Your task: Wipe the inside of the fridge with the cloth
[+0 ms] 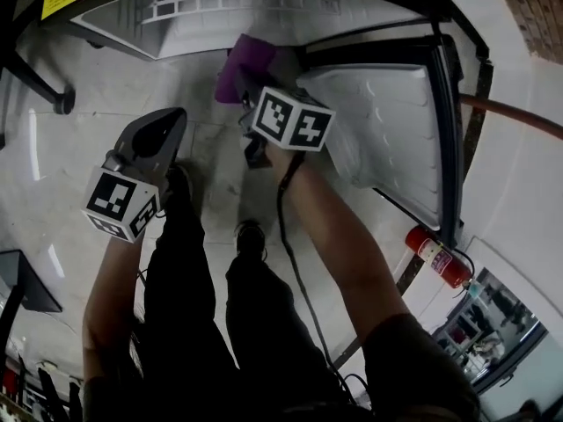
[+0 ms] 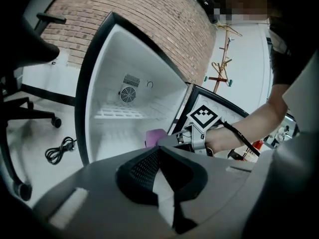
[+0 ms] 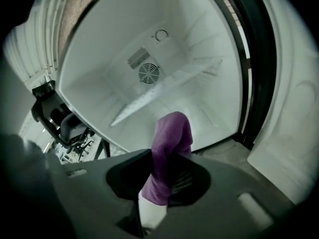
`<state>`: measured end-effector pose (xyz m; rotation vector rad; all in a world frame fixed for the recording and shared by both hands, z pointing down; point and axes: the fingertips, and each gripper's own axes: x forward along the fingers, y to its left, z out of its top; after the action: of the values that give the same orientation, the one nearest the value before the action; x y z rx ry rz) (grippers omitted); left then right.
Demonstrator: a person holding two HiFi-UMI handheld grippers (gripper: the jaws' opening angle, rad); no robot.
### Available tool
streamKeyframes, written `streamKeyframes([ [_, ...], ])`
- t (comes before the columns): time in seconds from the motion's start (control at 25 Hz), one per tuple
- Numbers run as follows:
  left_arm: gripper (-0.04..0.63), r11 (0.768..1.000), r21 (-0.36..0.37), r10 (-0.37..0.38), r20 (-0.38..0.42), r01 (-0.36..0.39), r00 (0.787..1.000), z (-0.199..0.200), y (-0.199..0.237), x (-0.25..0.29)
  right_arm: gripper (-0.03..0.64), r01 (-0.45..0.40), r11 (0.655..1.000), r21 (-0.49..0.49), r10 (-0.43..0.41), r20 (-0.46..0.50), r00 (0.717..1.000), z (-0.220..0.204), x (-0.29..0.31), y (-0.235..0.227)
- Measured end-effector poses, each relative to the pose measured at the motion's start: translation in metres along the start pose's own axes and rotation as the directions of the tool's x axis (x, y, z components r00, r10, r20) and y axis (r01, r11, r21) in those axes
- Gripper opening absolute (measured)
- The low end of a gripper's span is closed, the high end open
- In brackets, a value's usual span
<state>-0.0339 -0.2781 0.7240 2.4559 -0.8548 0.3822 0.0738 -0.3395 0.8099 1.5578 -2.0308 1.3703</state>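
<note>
Two grippers: the person holds one in each hand, stands before the open fridge (image 1: 264, 11) and looks down on it.
Right gripper (image 3: 167, 158): its jaws are clamped on the purple cloth (image 3: 172, 133), and a fold of the cloth stands up beyond the tips.
Why held so: I judge that the free fold is left out in front so that it, and not the hard jaws, meets the fridge walls.
Cloth place: in the head view it is at the near edge of the fridge opening, just beside the inner edge of the door (image 1: 387, 130). It seems not to touch any inner surface yet, but I cannot be sure.
Right arm pose: the forearm is stretched forward and down from the near right. The gripper points into the cavity toward the fan (image 3: 148, 73) on the far wall.
Left gripper (image 2: 159, 151): the jaws are together with nothing between them.
Left arm pose: bent and held back on the near left, above the floor and well apart from the fridge. Its camera looks across at the right gripper and the cloth.
Why held so: probably it is kept aside because the door is already wide open to the right and one hand is enough for wiping.
Fridge inside: white, with a wire shelf (image 3: 164, 88) across the far part; no food is seen.
Step, as I judge: the approach, with wiping not yet begun.
</note>
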Motion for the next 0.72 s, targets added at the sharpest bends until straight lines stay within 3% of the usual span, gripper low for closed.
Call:
streamKeyframes([
  [0.28,0.017,0.999,0.035,-0.005,-0.015,0.006,1.0,0.101,-0.074,-0.057,0.078,-0.067,0.998,0.004,0.067,-0.036,0.997,0.031,-0.138,0.086],
  [0.52,0.017,0.998,0.062,0.012,0.085,-0.018,0.996,0.215,-0.123,-0.093,0.078,-0.065,0.998,-0.019,0.065,-0.012,0.998,0.076,-0.252,0.129],
  [0.72,0.017,0.998,0.053,0.021,0.138,-0.028,0.99,0.279,-0.176,-0.124,0.078,-0.096,0.993,-0.071,0.096,0.008,0.995,0.109,-0.328,0.17],
])
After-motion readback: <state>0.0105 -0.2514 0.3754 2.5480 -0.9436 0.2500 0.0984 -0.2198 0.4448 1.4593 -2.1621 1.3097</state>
